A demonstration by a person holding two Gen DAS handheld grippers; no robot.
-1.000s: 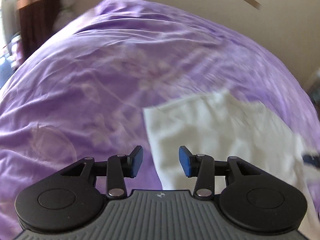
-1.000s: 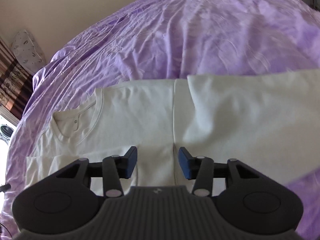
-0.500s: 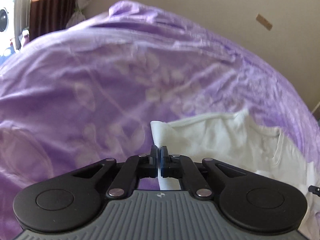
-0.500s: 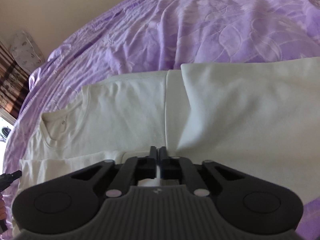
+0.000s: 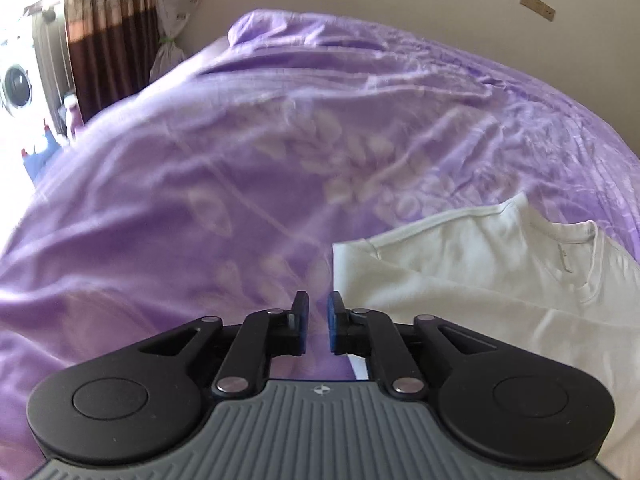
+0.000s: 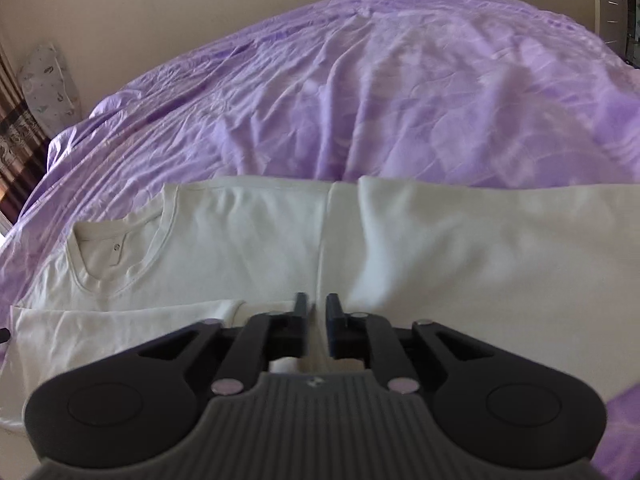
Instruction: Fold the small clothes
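**Jaws slightly parted, side folds in, cross folds left**

Both jaws stand a narrow gap apart and grip nothing that I can see. My left gripper [image 5: 317,322] hovers over the purple bedspread [image 5: 240,168], with the white T-shirt [image 5: 472,280] ahead and right of its jaws, its near edge just beside the right finger. My right gripper [image 6: 317,324] sits low over the same T-shirt [image 6: 400,240], cloth showing through the gap between the jaws; cannot tell if the tips touch it.

Progress, my read: sleeve [image 6: 120,320] lies turned in over the body, left of the right jaws. One side panel is lapped over the middle, its fold edge running straight ahead from those jaws. Neckline [image 6: 120,252] sits ahead-left, face up. Shirt is a long strip now. Left to do, probably: fold the strip across its length, smooth it.
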